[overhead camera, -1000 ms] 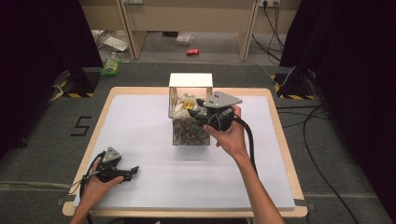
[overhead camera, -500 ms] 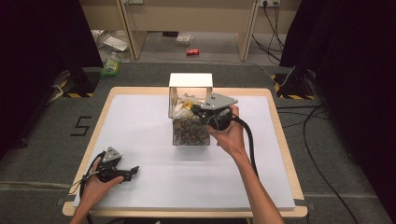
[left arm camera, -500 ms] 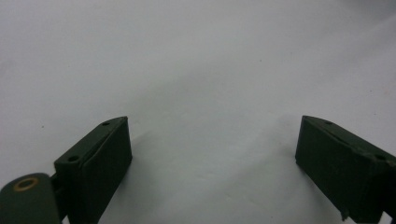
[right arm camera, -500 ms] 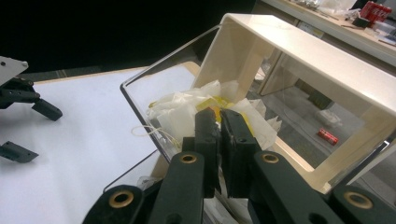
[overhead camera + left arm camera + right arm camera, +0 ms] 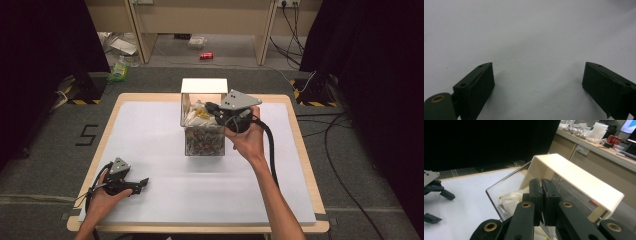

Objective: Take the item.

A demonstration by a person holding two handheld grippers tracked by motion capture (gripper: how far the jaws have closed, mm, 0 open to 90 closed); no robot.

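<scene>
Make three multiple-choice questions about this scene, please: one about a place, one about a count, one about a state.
1. Where does the clear box stand?
A. middle of the table, toward the far edge
B. near left corner
C. on the floor

2. How many hand-held tools are on or over the table?
A. one
B. two
C. three

3. How are the jaws of the left tool?
A. shut
B. gripping paper
C. wide apart over the bare white surface

Answers: 1 A, the high view shows it there. 2 B, the left tool and the right tool near the box top. 3 C, the left gripper view shows a wide gap.
</scene>
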